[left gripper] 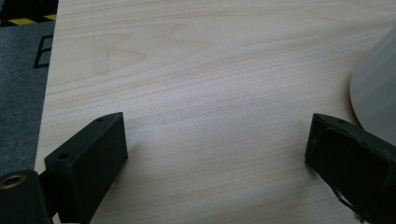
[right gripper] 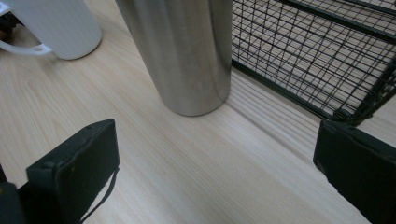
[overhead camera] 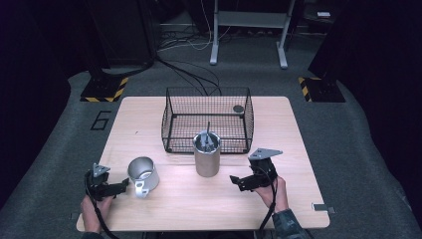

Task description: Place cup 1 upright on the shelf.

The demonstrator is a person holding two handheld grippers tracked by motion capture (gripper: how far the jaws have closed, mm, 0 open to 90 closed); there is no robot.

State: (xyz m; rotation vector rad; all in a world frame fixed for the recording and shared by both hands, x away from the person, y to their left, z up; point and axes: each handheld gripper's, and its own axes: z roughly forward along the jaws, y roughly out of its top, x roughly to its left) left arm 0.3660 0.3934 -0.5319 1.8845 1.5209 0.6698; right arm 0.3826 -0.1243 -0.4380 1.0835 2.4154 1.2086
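I am reading one sign: a dark "6" point(overhead camera: 102, 120) is showing on the grey floor mat point(overhead camera: 59, 149), beyond my left gripper's fingers point(overhead camera: 121, 187).

From my left tongs' camera the mug point(left gripper: 376, 93) is cut off by the right edge, so I get just a pale curved slice of its wall. From my right tongs' camera the steel cylinder point(right gripper: 187, 51) loses its top to the upper edge, the mug point(right gripper: 56, 25) is cropped at the top left, and the basket point(right gripper: 327, 60) runs out at the right. From above, what sticks out of the cylinder point(overhead camera: 206, 154) is too small to identify, as is the dark disc point(overhead camera: 238, 108) in the basket point(overhead camera: 171, 127).
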